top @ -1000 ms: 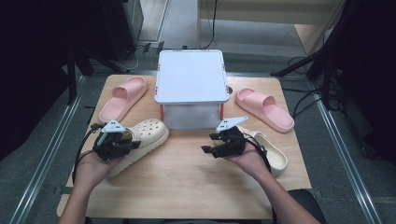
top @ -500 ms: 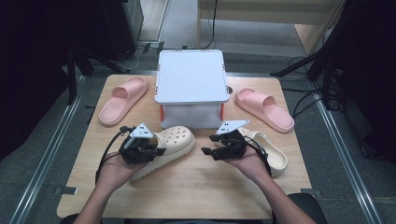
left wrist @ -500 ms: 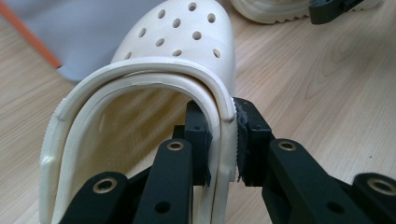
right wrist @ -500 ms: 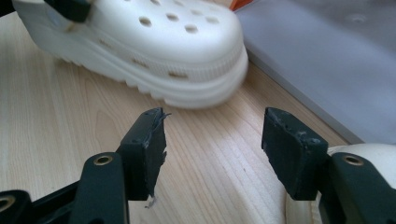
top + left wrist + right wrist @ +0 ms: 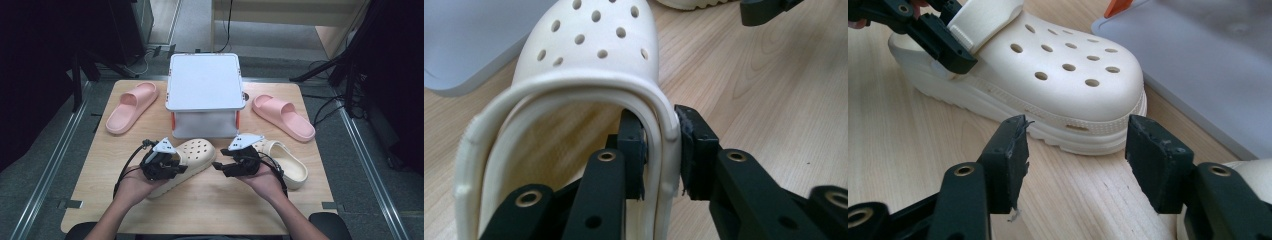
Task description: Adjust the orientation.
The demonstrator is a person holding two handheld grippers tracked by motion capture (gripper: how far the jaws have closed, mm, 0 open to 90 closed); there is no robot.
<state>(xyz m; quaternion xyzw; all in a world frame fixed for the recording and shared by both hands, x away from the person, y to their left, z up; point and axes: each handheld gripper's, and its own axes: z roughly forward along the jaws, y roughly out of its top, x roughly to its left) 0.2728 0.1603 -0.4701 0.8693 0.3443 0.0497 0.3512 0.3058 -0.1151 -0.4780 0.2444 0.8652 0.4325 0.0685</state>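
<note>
I am straddling the side wall of the cream clog (image 5: 589, 65) at lower centre with my left gripper (image 5: 162, 162), jaws loosening, while my right gripper (image 5: 1075, 160) is approaching its toe, empty and closing.

Left clog's (image 5: 192, 161) heel hidden under left gripper (image 5: 167, 165) (high view); second clog (image 5: 287, 161) partly behind right gripper (image 5: 223, 167); box (image 5: 464, 40) cropped.

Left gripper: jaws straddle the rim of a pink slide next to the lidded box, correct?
Not a pink slide. The left gripper has its jaws astride the rim of the cream clog, as the left gripper view shows. It does lie next to the lidded box.
</note>
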